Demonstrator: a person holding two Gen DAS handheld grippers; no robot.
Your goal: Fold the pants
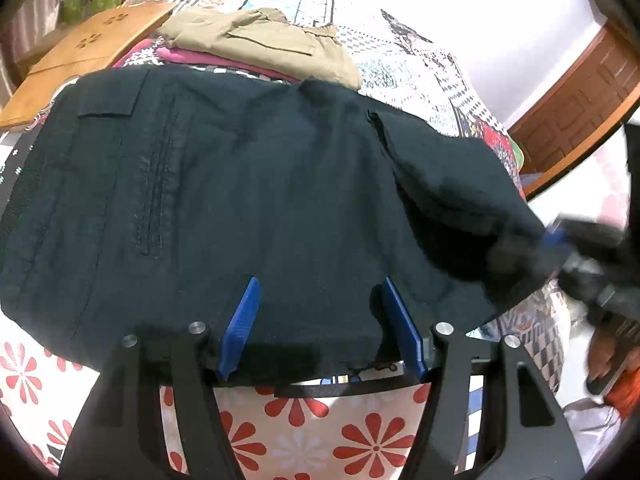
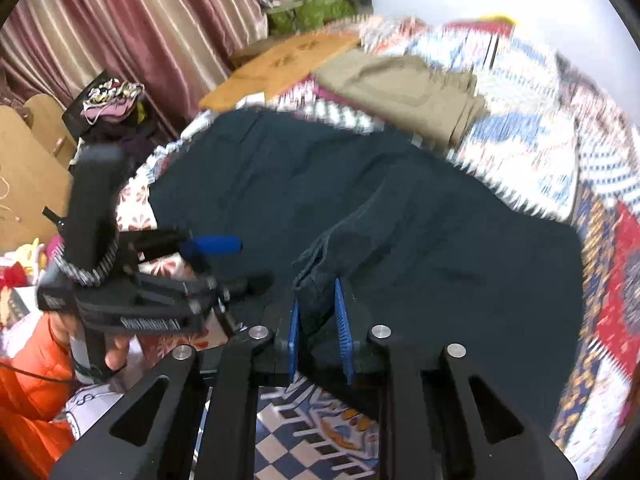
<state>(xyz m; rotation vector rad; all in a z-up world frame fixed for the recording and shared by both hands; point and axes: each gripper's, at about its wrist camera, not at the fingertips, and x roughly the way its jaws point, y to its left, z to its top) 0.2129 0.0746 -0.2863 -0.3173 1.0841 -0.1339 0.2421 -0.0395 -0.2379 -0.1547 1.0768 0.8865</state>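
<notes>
Here, dark navy pants (image 1: 248,200) lie spread across a patterned bedspread (image 1: 404,68), their near edge hanging toward the floral sheet (image 1: 304,432) at the bed's front. The left gripper (image 1: 320,320) sits at that near edge with its blue fingers (image 1: 240,328) spread wide apart, the cloth lying between them but not pinched. The right gripper (image 2: 318,316) has its blue pads (image 2: 343,332) drawn close on a bunched fold of the pants' hem, which stands up between them; seen from the left wrist camera, the same tool is a dark blur at the garment's right corner. From the right wrist camera, the left gripper appears side-on at the left edge of the pants, its handle held by a hand (image 2: 114,356) beside an orange sleeve (image 2: 28,376). Beyond the navy pants, a folded khaki garment (image 1: 264,40) rests on a magenta one (image 1: 188,56) on the bedspread. A wooden board (image 1: 88,52) lies at the bed's far left, with maroon curtains (image 2: 132,28) behind it.
</notes>
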